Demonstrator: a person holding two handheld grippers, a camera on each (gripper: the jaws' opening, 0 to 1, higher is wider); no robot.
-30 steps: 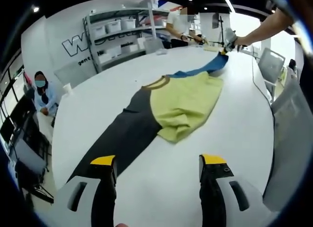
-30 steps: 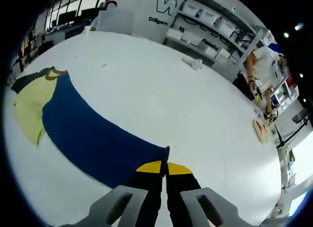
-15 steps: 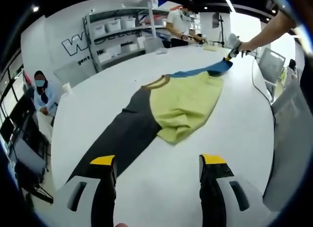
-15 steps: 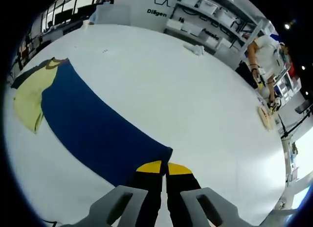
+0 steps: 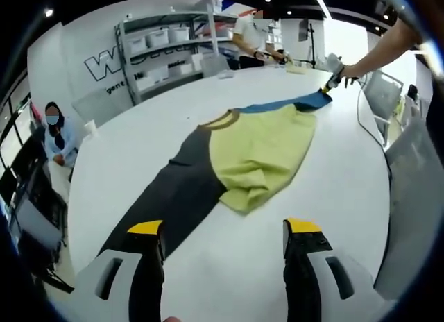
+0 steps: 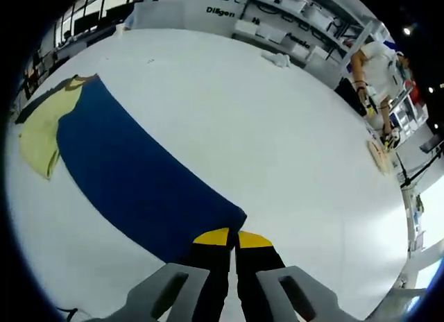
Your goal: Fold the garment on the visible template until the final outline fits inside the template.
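Pinching the soft blue panel's corner [image 6: 232, 221] in my right claw [image 6: 232, 236]; left claw [image 5: 225, 228] is hanging wide over the smooth white table [image 5: 347, 169].

The garment [image 5: 257, 152] has a yellow-green body, a dark grey sleeve, a blue sleeve [image 6: 132, 187] and an olive-brown collar, lying on a plain white desk [image 5: 229, 266].

- Right gripper [image 6: 232, 236]: jaws closed, pinching the blue sleeve [image 6: 132, 180] end.
- Sleeve: flat on white table [image 6: 277, 141], running to the yellow-green garment body [image 6: 41, 131].
- Person [image 6: 371, 69]: standing near shelving [image 6: 305, 23].
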